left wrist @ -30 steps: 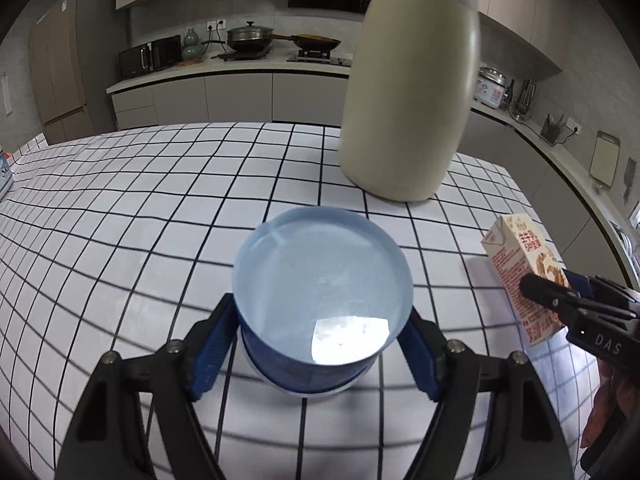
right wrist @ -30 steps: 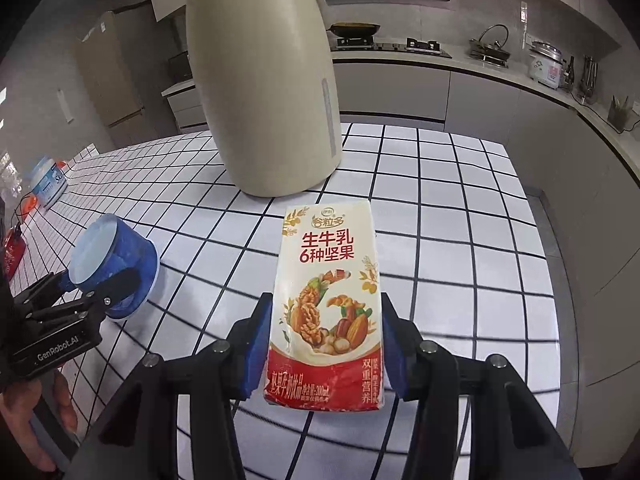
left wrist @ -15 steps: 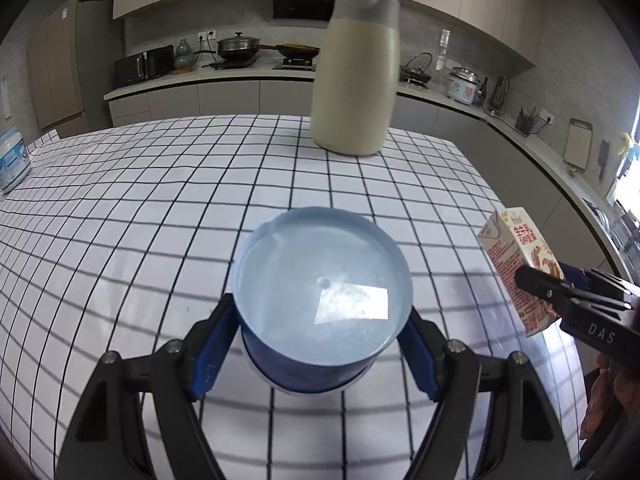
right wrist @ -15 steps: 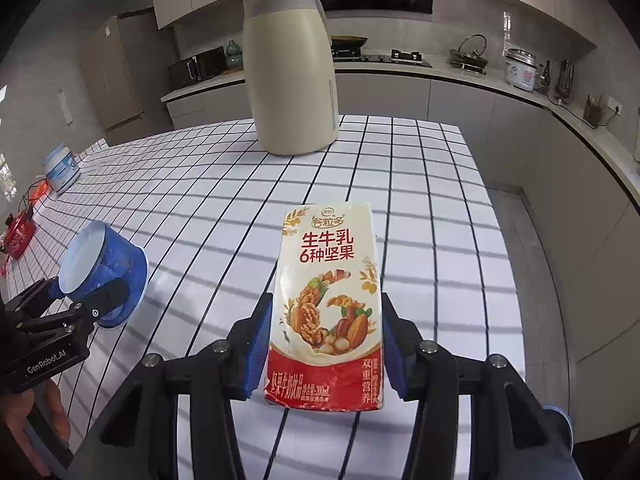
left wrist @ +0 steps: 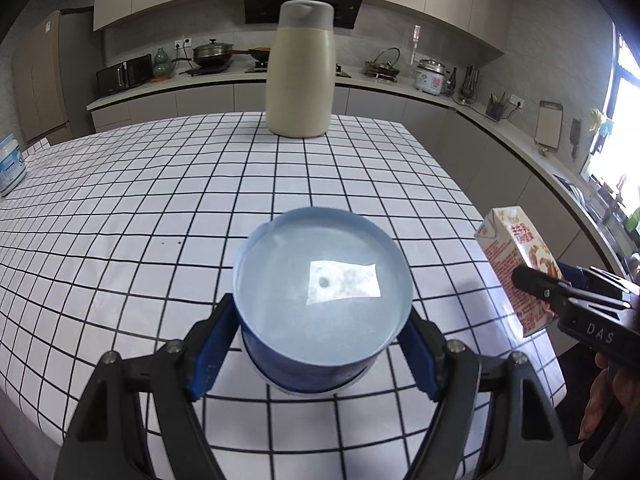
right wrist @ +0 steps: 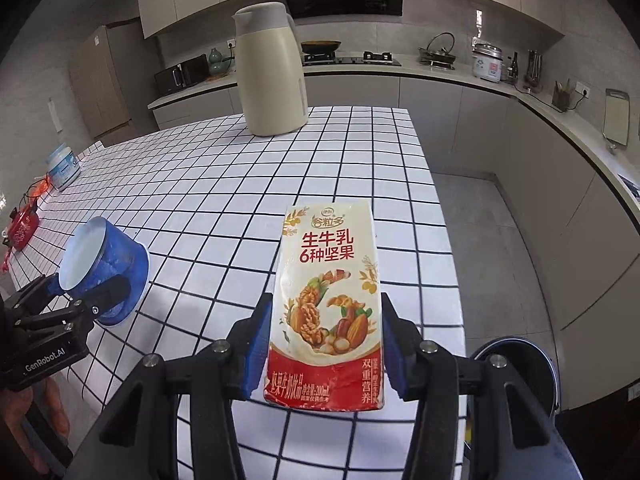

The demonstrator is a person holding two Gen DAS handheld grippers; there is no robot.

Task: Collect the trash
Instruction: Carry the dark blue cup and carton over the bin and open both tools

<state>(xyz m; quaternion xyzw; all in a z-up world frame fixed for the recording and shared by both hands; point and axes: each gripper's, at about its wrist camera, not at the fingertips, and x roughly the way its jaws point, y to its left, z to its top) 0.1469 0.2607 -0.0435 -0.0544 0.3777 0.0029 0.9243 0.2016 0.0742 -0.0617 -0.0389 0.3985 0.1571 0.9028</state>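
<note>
In the left wrist view, a white tub with a blue label (left wrist: 11, 164) was noted at 9 o'clock on the checked tablecloth (left wrist: 160, 208). The left gripper (left wrist: 322, 344) was seen clamped on a blue cup (left wrist: 320, 304), its blue pads pressed against both sides, the cup's pale lid facing the camera and held above the cloth. A cream thermos jug (left wrist: 300, 76) was recorded at 12 o'clock near the table's far edge. At 3 o'clock the right gripper (left wrist: 536, 284) was seen only side-on, pinching a milk carton (left wrist: 516, 260) whose front was hidden here.

In the right wrist view, red items (right wrist: 24, 224), not seen from the left, were noted at 9 o'clock, with the tub (right wrist: 64, 164) beyond them. The cup (right wrist: 104, 268) was seen side-on at 8 o'clock in the left gripper (right wrist: 86, 286). The jug (right wrist: 270, 72) stood at 11 o'clock. The carton (right wrist: 326, 312) was recorded at centre with its nut-printed front fully shown, squeezed between the right gripper's (right wrist: 324, 344) pads. A dark round bin (right wrist: 520, 364), visible only here, was noted at 4 o'clock on the floor beside the table.
</note>
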